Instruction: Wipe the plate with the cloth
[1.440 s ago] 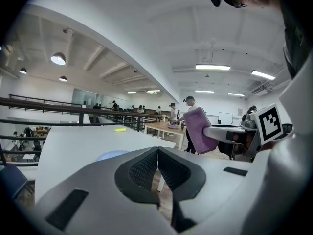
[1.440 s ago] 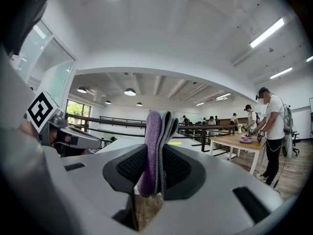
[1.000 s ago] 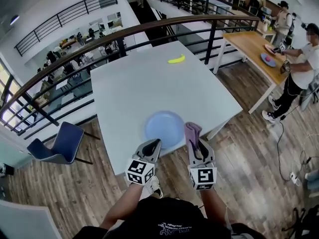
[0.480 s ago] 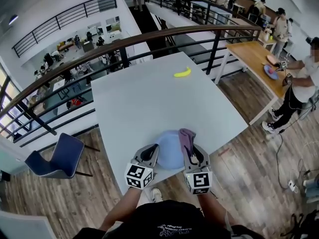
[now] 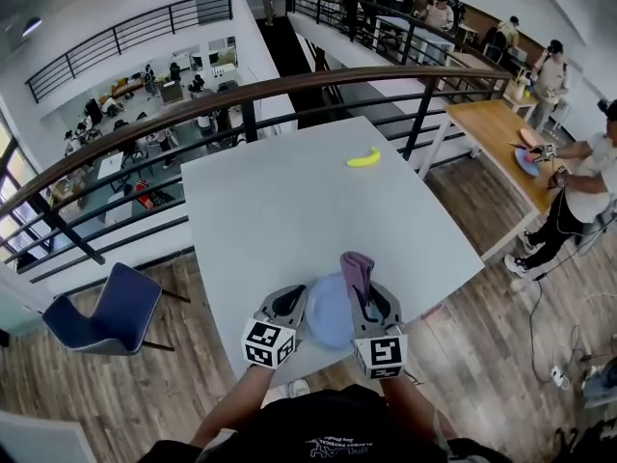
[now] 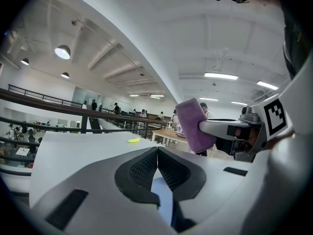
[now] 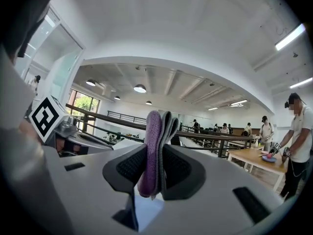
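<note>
Pale blue plate (image 5: pixel 331 313): round, shallow, plain, with no marks that I could make out. It lay at the near edge of the white surface (image 5: pixel 280 201), between the two tools and partly hidden by them. I judged it light and rigid. Being smooth-faced, it would likely skate on that slick top, and so close to the edge a sideways rub could push it off. It would be best steadied at the raised rim on its left side, leaving the well free for wiping.

Purple-and-grey cloth (image 5: pixel 355 268): folded thick, soft and limp. It stood upright out of the right hand-held gripper (image 5: pixel 370 295), whose jaws pinched the fold low down, over the plate's right side.

The left hand-held gripper (image 5: pixel 295 295): jaws pressed together, nothing between the pads. Plate blue showed in the gap behind them, so it sat at the left rim. Whether it touched the plate I could not tell.

Also present: a yellow banana (image 5: pixel 363 157), far across the surface, well apart.
</note>
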The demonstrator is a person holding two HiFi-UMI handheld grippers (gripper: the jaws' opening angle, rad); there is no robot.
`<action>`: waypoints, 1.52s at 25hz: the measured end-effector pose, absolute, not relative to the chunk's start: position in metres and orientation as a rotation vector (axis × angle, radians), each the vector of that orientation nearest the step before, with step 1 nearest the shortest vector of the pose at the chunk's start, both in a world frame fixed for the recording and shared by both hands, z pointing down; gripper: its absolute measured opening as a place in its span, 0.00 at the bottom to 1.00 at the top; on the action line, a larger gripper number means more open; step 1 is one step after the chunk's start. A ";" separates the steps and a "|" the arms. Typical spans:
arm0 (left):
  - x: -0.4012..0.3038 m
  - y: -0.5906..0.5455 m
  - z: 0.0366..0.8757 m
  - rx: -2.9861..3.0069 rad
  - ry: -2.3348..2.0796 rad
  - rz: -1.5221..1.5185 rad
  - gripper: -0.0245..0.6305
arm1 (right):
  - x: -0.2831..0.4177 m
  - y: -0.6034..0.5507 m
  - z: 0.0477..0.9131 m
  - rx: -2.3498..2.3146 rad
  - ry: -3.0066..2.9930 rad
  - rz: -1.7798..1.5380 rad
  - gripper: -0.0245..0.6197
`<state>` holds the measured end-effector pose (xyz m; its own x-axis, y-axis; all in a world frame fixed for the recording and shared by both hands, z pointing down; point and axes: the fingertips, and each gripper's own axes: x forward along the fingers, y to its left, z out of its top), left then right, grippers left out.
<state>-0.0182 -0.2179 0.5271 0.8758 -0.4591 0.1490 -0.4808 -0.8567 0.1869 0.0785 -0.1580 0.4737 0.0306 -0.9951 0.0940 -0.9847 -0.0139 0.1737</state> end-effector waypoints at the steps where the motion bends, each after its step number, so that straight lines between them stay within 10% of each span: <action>1: -0.020 -0.221 0.528 2.825 -0.720 0.143 0.06 | 0.077 -0.161 0.474 2.106 -2.060 -0.083 0.19; 38: 0.044 -0.260 0.556 2.603 -1.190 0.217 0.06 | 0.177 -0.236 0.515 1.735 -2.421 -0.024 0.19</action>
<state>0.0445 -0.2604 0.5564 0.6512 -0.7181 0.2455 -0.7586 -0.6260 0.1809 0.1771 -0.2355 0.5148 -0.3125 -0.9420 0.1225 -0.9394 0.3256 0.1076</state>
